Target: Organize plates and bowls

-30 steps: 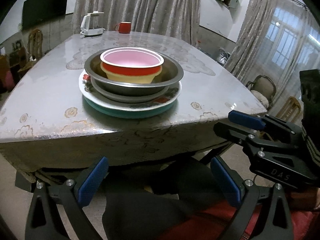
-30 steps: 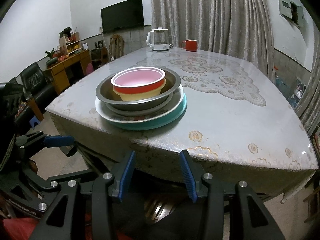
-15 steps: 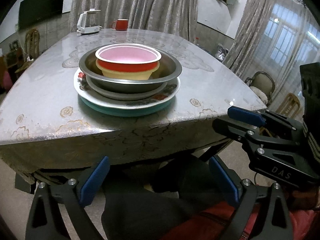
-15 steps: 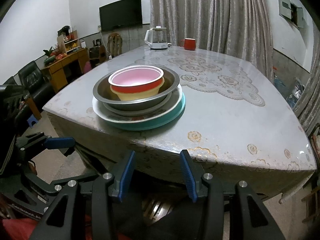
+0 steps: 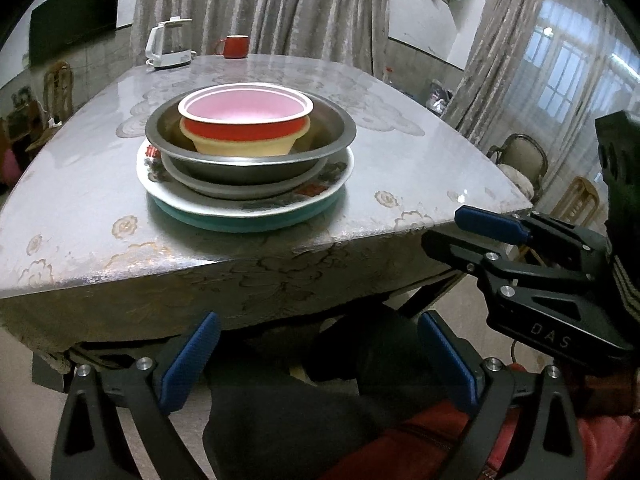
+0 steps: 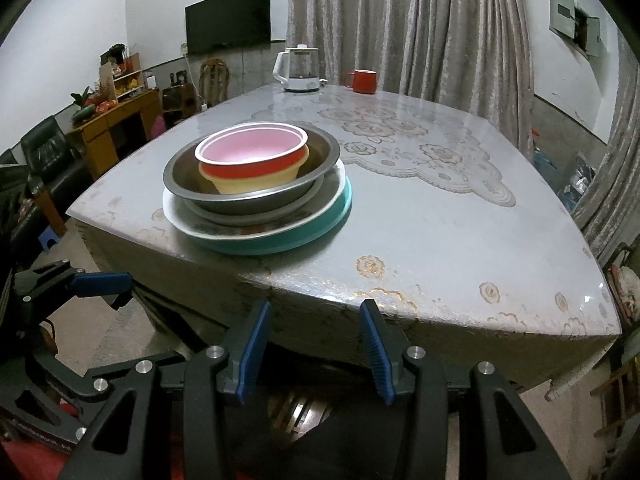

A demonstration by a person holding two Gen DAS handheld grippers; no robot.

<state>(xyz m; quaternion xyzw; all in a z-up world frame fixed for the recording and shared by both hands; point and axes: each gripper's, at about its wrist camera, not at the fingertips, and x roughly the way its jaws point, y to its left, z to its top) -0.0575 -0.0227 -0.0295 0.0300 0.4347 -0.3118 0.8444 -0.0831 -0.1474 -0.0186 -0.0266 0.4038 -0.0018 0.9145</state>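
Both tools hung spread and empty, left tool [image 5: 316, 364] and right tool [image 6: 316, 344], near the bench [image 6: 440, 216] edge; stacked bowls [image 5: 246, 120] untouched.

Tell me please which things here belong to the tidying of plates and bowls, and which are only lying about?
Job: red bowl, yellow bowl, metal bowl, white plate, teal plate.
Lying about: kettle, red mug.

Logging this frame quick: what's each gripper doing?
Left gripper: open, empty.
Right gripper: open, empty.
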